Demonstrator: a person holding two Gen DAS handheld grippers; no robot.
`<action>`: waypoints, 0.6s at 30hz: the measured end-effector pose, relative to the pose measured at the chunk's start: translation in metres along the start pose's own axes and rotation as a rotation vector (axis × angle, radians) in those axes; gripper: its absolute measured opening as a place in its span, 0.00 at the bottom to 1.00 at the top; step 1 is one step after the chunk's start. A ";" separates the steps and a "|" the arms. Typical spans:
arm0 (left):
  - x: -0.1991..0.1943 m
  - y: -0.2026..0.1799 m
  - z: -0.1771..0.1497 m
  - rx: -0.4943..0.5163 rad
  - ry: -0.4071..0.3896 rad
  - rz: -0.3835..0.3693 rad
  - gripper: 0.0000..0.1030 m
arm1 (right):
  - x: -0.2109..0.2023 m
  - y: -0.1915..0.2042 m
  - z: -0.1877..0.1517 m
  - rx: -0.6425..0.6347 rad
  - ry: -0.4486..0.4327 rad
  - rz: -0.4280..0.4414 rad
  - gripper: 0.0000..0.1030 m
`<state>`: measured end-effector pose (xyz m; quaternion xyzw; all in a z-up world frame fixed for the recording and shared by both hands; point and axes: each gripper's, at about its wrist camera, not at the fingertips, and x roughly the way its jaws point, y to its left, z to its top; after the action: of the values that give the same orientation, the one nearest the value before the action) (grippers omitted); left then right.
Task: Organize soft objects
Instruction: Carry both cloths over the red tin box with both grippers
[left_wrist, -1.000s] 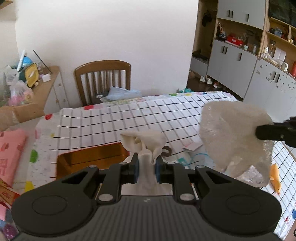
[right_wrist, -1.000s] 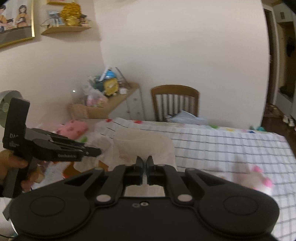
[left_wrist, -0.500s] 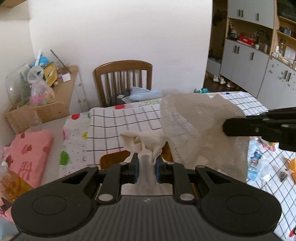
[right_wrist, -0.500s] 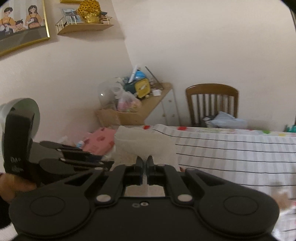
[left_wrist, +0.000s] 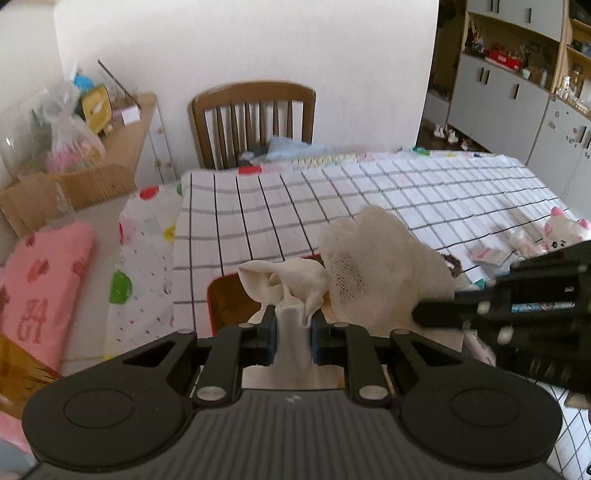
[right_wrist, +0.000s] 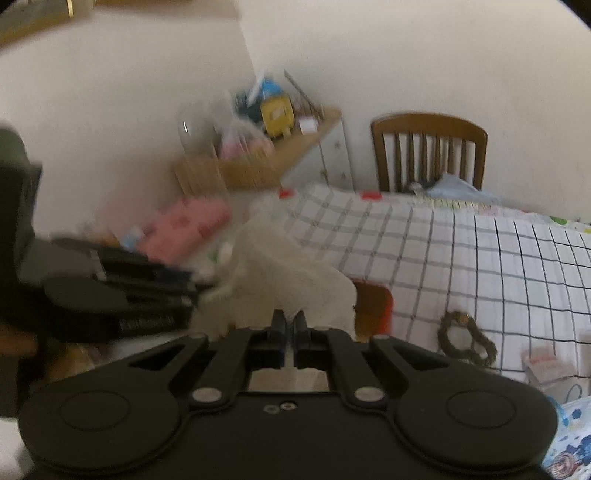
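Observation:
My left gripper (left_wrist: 293, 325) is shut on a bunched cream cloth (left_wrist: 291, 284) and holds it above an open red-rimmed brown box (left_wrist: 229, 302) at the table's near edge. My right gripper (right_wrist: 290, 325) is shut on a cream mesh cloth (right_wrist: 291, 280), which also shows in the left wrist view (left_wrist: 373, 269) just right of the cream cloth. The right gripper's body enters the left wrist view from the right (left_wrist: 517, 314). The box also shows in the right wrist view (right_wrist: 373, 306). The right wrist view is blurred.
A checked tablecloth (left_wrist: 369, 199) covers the table. A wooden chair (left_wrist: 255, 122) stands behind it. A pink and white plush toy (left_wrist: 557, 232) and small packets lie at the right. A brown scrunchie (right_wrist: 465, 339) lies on the cloth. A pink cushion (left_wrist: 37, 288) sits left.
Both grippers have dropped and moved toward the box with their cloths. The mesh cloth has come lower and closer to the cream cloth. The view has swung right over the table.

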<state>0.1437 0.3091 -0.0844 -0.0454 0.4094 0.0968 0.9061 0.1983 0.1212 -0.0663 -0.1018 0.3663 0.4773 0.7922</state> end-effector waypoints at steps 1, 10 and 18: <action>0.007 0.002 0.000 -0.007 0.016 -0.008 0.17 | 0.006 0.003 -0.002 -0.030 0.024 -0.023 0.02; 0.054 0.010 -0.002 -0.026 0.117 -0.053 0.17 | 0.040 0.022 -0.020 -0.195 0.174 -0.085 0.03; 0.072 0.010 -0.003 -0.023 0.167 -0.077 0.17 | 0.055 0.019 -0.024 -0.186 0.222 -0.096 0.03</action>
<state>0.1855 0.3281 -0.1407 -0.0795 0.4803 0.0624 0.8712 0.1859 0.1569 -0.1169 -0.2445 0.4006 0.4567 0.7558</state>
